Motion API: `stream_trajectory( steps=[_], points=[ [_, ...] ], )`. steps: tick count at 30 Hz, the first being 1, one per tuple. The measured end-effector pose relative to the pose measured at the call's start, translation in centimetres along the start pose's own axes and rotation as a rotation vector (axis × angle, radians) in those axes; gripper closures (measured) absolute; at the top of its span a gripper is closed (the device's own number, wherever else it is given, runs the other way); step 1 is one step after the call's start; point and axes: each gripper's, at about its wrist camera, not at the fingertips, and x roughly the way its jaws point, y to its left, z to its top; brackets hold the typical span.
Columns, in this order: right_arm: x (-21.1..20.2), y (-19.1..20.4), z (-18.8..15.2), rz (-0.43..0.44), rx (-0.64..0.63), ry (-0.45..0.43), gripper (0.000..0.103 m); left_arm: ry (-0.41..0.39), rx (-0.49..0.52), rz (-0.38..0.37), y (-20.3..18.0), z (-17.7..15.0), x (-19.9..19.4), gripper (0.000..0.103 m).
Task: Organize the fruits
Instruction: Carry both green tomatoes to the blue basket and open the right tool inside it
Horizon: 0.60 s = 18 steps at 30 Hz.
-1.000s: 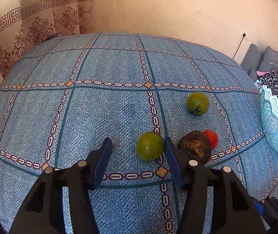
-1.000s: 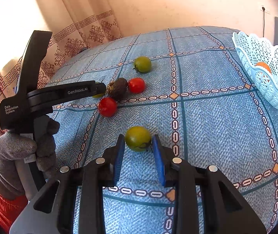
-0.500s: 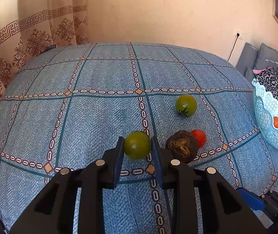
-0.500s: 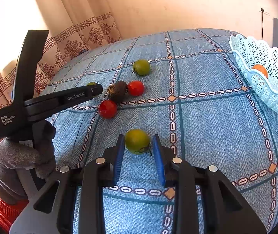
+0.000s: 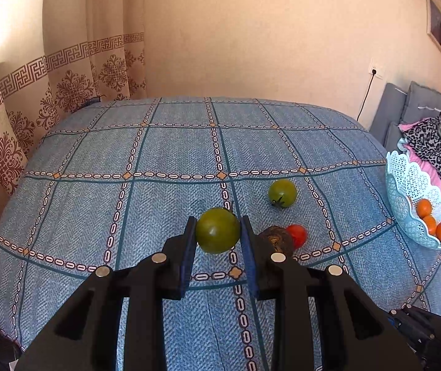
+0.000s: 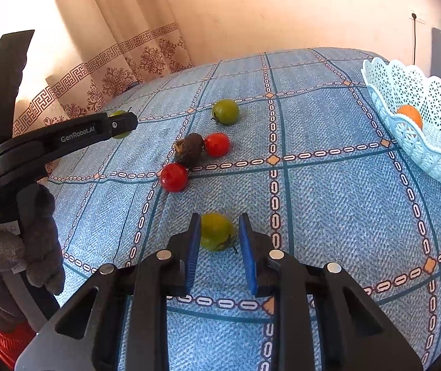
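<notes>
The left gripper (image 5: 218,249) pinches a green tomato (image 5: 218,229) between its 2 pads, lifted off the blue cloth (image 5: 164,154) for carrying. The right gripper (image 6: 219,249) straddles a yellow-green tomato (image 6: 216,231) on the cloth; whether it grips, I cannot tell. Both likely head for the basket (image 6: 412,92), where oranges (image 6: 409,115) already sit.
</notes>
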Motion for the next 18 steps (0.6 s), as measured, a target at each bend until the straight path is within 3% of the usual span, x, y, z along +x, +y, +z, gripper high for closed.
stream_trajectory(
  steps=[14, 16, 18],
  points=[
    [2.2, 1.2, 0.2, 0.051, -0.021, 0.052, 0.069, -0.001, 0.006, 0.005, -0.4, -0.3, -0.4, 0.075],
    [2.2, 1.3, 0.1, 0.051, -0.035, 0.052, 0.076, -0.001, 0.007, 0.005, -0.6, -0.3, -0.4, 0.075],
    [2.0, 1.5, 0.0, 0.049, -0.047, 0.048, 0.076, -0.002, 0.012, 0.004, -0.8, -0.2, -0.5, 0.075]
  ],
)
